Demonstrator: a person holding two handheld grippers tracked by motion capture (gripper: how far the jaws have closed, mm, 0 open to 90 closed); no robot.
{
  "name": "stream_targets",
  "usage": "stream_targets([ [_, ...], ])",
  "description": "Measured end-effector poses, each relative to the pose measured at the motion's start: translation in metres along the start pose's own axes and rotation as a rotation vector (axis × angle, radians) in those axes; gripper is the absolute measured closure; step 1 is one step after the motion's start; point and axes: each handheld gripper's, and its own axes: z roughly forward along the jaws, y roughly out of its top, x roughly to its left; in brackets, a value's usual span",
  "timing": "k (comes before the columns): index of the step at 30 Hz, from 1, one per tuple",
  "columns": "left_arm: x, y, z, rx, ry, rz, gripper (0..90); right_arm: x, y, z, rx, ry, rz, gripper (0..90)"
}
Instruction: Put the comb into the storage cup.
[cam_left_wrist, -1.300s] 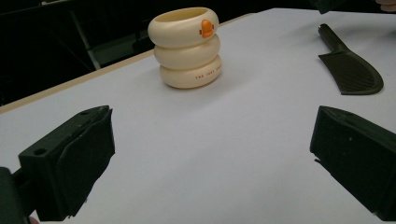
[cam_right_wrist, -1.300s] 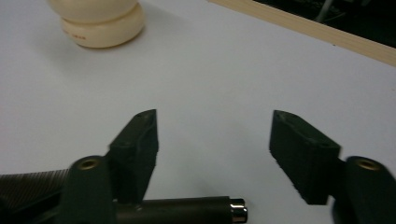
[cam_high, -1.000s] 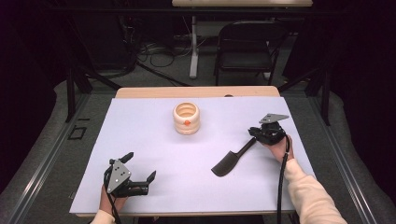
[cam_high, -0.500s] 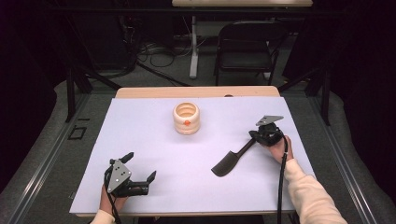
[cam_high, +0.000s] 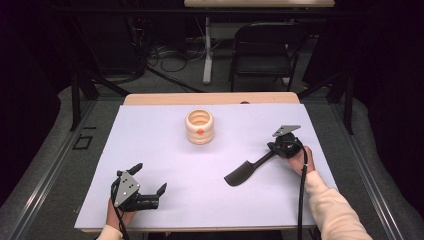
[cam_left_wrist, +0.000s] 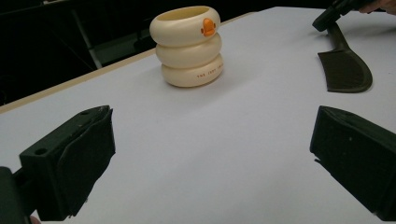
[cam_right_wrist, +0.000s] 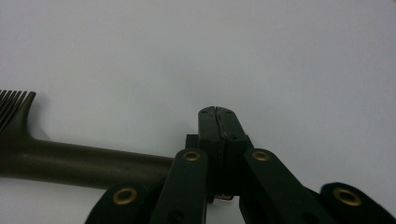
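The right hand-held gripper (cam_high: 274, 151) is clenched on the comb (cam_high: 243, 172) handle end, giving leverage for lifting. The left hand-held gripper (cam_high: 149, 186) rests released on the surface (cam_high: 165, 150).

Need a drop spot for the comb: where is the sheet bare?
Bare: the near middle between left tool and comb, and the far-left corner beside the ringed holder. Crowded only around the right tool.
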Motion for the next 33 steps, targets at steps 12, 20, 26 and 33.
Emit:
stream_targets([
  [12,0.000,0.000,0.000,0.000,0.002,0.001,0.1,0.004,-0.003,-0.007,0.055,-0.003,0.007,90.0],
  [20,0.000,0.000,0.000,0.000,0.001,-0.002,0.1,0.006,-0.005,-0.010,0.070,-0.004,0.008,90.0],
  [26,0.000,0.000,0.000,0.002,0.002,-0.002,0.1,0.007,-0.006,-0.013,0.078,-0.005,0.012,90.0],
  [33,0.000,0.000,0.000,0.000,0.000,0.002,0.1,0.009,-0.007,-0.017,0.098,0.004,0.019,90.0],
])
